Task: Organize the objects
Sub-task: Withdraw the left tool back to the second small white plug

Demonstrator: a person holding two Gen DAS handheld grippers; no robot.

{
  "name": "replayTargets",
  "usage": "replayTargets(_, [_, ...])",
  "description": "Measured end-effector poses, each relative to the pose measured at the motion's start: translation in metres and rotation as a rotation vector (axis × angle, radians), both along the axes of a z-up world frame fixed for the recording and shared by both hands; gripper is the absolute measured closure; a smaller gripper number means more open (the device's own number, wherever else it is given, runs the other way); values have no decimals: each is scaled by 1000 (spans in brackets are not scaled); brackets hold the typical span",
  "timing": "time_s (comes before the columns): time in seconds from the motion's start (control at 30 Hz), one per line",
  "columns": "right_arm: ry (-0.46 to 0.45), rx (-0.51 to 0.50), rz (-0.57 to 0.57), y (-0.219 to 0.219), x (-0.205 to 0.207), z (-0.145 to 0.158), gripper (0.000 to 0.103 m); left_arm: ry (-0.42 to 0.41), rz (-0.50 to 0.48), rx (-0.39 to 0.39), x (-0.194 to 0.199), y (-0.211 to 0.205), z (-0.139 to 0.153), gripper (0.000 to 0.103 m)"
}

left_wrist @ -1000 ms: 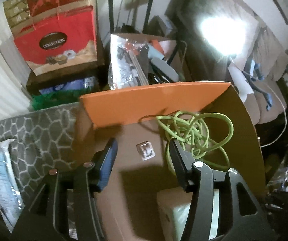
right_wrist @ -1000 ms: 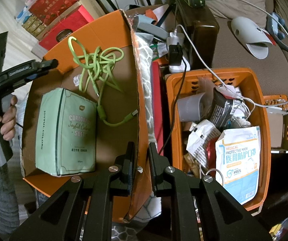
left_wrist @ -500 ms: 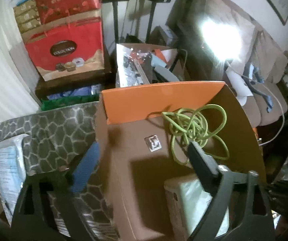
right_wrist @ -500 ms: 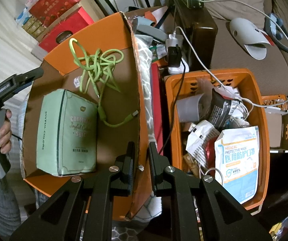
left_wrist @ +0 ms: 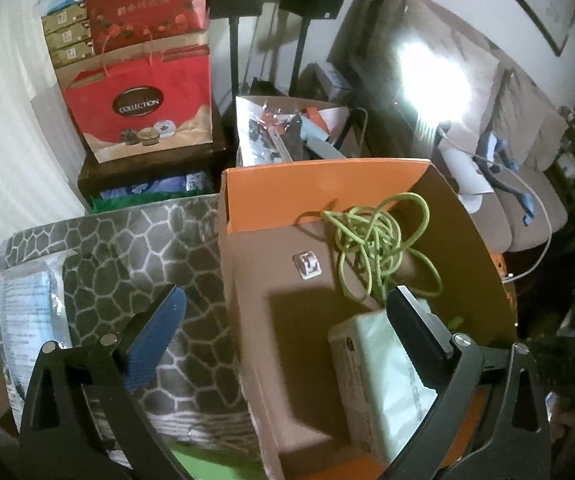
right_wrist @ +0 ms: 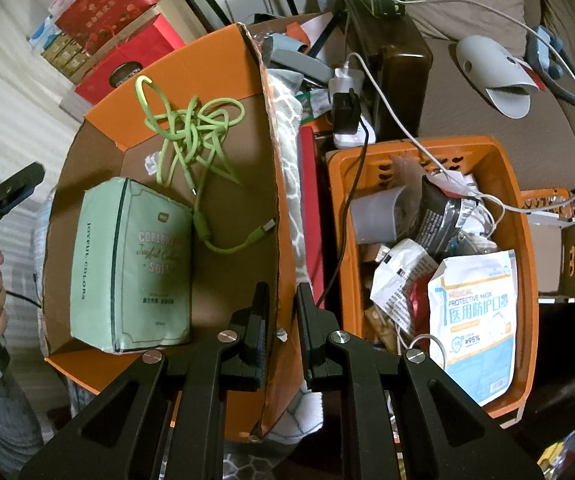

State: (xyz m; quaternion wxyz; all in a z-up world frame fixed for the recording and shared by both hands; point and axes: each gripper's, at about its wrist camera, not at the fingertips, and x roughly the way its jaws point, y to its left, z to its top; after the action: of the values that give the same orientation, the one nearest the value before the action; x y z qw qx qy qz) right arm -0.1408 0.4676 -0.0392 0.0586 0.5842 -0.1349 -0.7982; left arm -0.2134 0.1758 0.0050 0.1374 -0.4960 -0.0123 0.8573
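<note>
**Operator:** Orange cardboard box (right_wrist: 191,60), brown inside, fills the middle of both views. On its floor I log a mint-green tissue pack (right_wrist: 131,264) at the near end and a tangled green cable (right_wrist: 191,132) at the far end, its plug end trailing along the pack's right side.

**Observer:** Right hand-held gripper?

**Operator:** My right hand-held gripper (right_wrist: 278,338) has its fingers drawn close together with the box's right wall (right_wrist: 275,200) standing in the narrow gap between them. The pads look pressed to the cardboard, one inside, one outside.

**Observer:** And the left?

**Operator:** My left hand-held gripper (left_wrist: 283,320) is spread wide, holding nothing. Its left finger (left_wrist: 155,336) hangs over a grey honeycomb-patterned cover (left_wrist: 127,248) outside the box; the other finger sits above the tissue pack (left_wrist: 383,380). The box's left wall runs between them, untouched.

**Observer:** Surroundings?

**Operator:** Just right of the box, a slatted orange basket (right_wrist: 523,240) is crammed with packets, a medical mask bag (right_wrist: 475,320) on top. White charger leads (right_wrist: 407,128) cross its rim. Behind the box, a red gift bag (left_wrist: 143,116) marked COLLECTION stands on a dark shelf. A wrapped pack of masks (left_wrist: 27,320) lies on the patterned cover, left edge of my left view.
</note>
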Motion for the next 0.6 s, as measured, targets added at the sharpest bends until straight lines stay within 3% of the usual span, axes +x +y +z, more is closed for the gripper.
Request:
replayTargets(0.4, [6, -6, -4, 2, 0, -1, 90, 13, -6, 11, 35, -41, 13, 3])
replayTargets(0.6, [20, -2, 1, 2, 4, 4, 91, 15, -19, -26, 47, -70, 20, 3])
